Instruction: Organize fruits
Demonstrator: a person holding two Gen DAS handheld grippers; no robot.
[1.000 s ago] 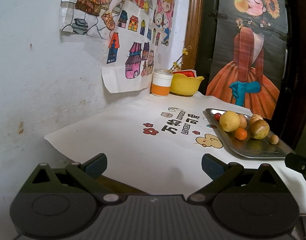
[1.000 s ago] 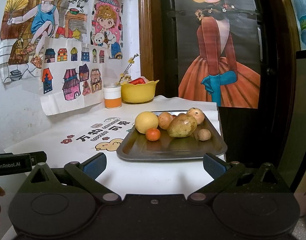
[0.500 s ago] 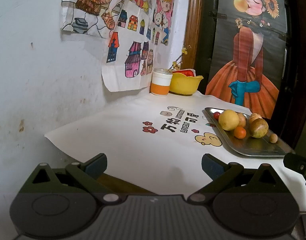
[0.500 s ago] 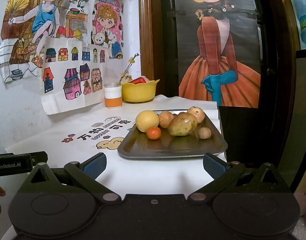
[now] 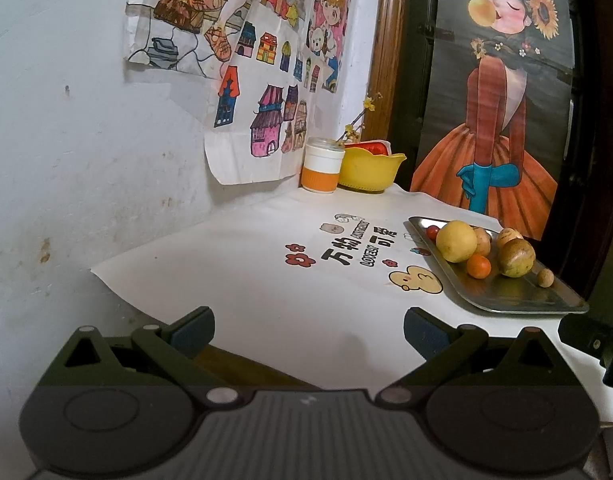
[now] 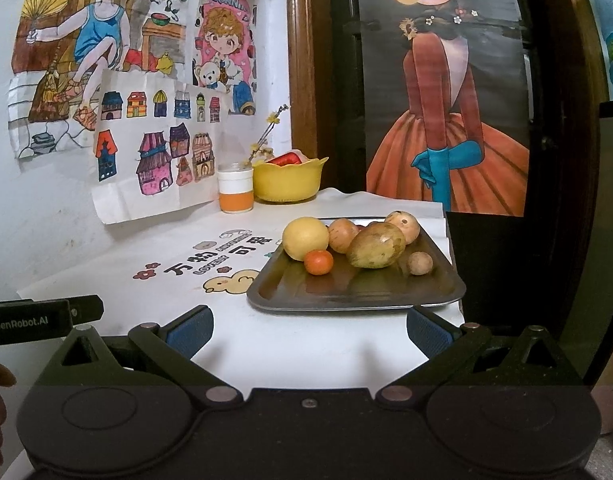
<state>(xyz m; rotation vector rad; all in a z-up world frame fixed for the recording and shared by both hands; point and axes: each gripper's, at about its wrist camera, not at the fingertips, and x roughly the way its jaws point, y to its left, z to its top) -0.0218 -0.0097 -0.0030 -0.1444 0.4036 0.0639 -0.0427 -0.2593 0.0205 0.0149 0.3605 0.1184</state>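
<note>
A metal tray (image 6: pixel 346 296) (image 5: pixel 498 300) lies at the table's right edge and carries several fruits: a big yellow citrus (image 6: pixel 305 238) (image 5: pixel 456 241), a small orange one (image 6: pixel 318 261) (image 5: pixel 478 266), a brownish-green mango (image 6: pixel 375 245) (image 5: pixel 515 257), two tan round fruits and a small brown nut-like one (image 6: pixel 419 263). A yellow bowl (image 6: pixel 288 180) (image 5: pixel 368 170) with something red inside stands at the back corner. My right gripper (image 6: pixel 308 330) is open, just short of the tray's near rim. Left of the tray, over the white cloth, my left gripper (image 5: pixel 308 328) is open and empty.
A white and orange cup (image 6: pixel 236 187) (image 5: pixel 322 168) holding a flowering twig stands beside the bowl. Paper drawings hang on the left wall (image 5: pixel 86 160). A dark door with a poster (image 6: pixel 446 120) is behind the table. The left tool's body (image 6: pixel 42 320) juts in at the left.
Both grippers have drifted slightly forward and toward the tray; the fruits and tray have not moved. Both pairs of jaws stay open.
</note>
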